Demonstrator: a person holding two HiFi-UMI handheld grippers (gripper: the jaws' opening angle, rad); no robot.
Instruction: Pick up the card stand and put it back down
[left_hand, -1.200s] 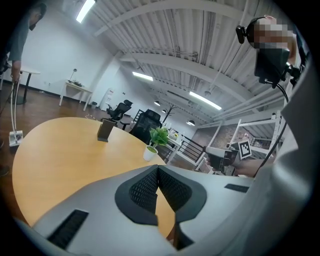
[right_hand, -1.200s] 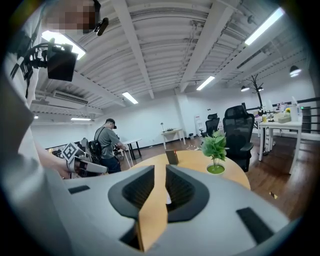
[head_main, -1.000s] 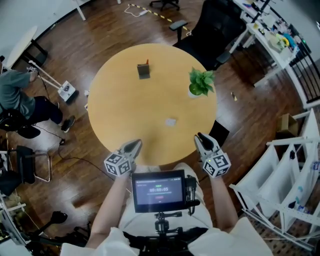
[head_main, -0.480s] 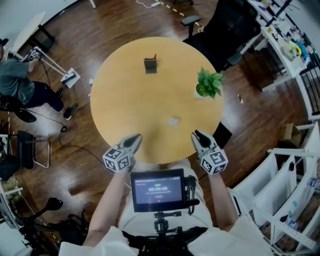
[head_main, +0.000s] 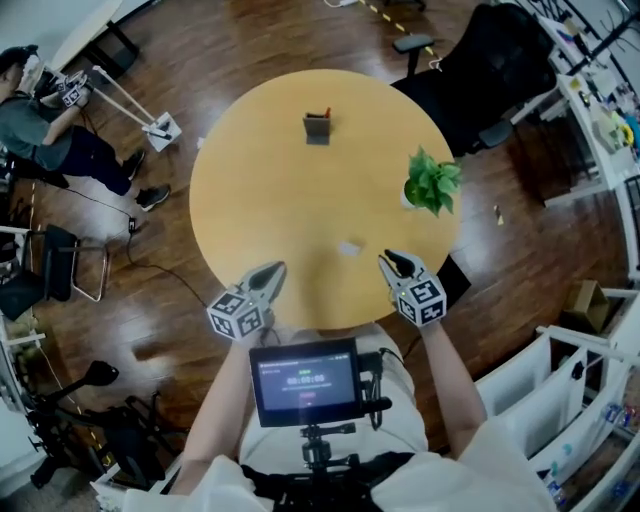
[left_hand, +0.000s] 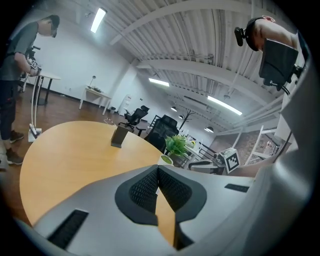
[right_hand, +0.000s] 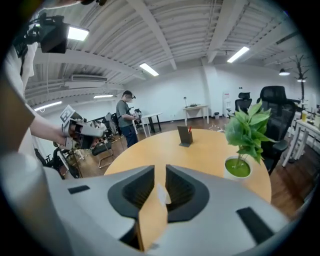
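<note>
You have the whole task ahead of you: on the round desk (head_main: 260, 190) only the potted plant (head_main: 432, 183), at the desk's right edge, comes near your reach. At the desk's near edge your left gripper (head_main: 268, 276) is closed and empty, while your right gripper (head_main: 392, 263) is slightly parted, holding nothing. The card stand (head_main: 317, 128) stands untouched near the desk's far edge, and a small white slip (head_main: 349, 247) lies just ahead of the right gripper
</note>
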